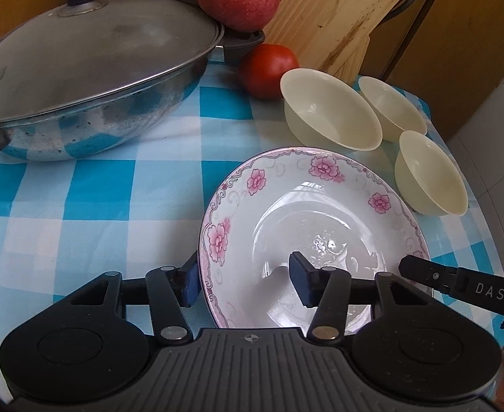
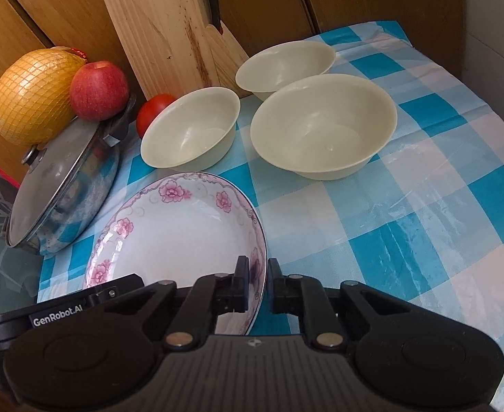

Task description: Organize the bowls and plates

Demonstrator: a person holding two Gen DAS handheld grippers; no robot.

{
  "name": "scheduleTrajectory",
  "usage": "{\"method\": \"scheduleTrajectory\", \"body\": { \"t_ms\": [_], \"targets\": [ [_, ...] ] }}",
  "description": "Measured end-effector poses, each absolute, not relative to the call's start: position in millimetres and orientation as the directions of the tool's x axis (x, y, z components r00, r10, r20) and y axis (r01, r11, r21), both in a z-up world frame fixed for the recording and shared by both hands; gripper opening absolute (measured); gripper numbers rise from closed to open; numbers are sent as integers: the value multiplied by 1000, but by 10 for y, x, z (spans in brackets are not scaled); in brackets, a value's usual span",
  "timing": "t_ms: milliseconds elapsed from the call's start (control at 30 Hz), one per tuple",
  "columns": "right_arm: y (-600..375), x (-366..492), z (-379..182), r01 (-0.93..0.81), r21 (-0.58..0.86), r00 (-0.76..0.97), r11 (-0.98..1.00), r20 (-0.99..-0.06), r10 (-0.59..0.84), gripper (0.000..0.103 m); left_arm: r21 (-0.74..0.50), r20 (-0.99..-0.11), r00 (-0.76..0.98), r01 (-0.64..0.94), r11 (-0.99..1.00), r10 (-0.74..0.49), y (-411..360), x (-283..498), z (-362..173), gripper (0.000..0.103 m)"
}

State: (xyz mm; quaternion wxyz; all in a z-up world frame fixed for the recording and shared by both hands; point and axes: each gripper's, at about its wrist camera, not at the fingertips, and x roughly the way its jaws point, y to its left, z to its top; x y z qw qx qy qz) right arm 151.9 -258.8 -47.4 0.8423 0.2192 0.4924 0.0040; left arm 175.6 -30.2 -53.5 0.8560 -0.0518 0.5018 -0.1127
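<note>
Both tongs' housings cut off the flowered plate's point(image 1: 306, 219) near edge. Left tongs point(image 1: 246, 283) straddle its rim, apart; right tongs point(image 2: 256, 283) are clamped on its rim.

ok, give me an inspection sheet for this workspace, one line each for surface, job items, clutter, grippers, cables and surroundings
Surface: blue and white checked cloth, creased, covering the table.
Job's things: floral plate near the front; three cream bowls, upright and empty, beside it.
Clutter: lidded steel wok; apple resting on the wok's handle; tomato; netted yellow fruit; wooden knife block.
Grippers: left gripper astride the plate's left rim, one pad outside, one inside, gap still showing; right gripper shut on the plate's right rim.
Cables: nothing seen.
Surroundings: wooden cabinet panels behind the table.
</note>
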Motion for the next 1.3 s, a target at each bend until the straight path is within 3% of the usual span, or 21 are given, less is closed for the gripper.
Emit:
{"method": "scheduleTrajectory", "body": {
  "t_ms": [433,1067,1300],
  "targets": [
    [-2500,1476,-360,165,354,549,920,-809,213,12,-221,-815,521,123,968,-252,-237,1706,-374,60],
    [-2541,1540,-522,174,374,537,911,-811,230,15,-229,-826,503,111,967,-254,-214,1800,-576,61],
    [-2480,1557,-493,168,348,535,922,-818,211,16,-179,-834,508,125,976,-217,-316,1797,-567,65]
  ]
}}
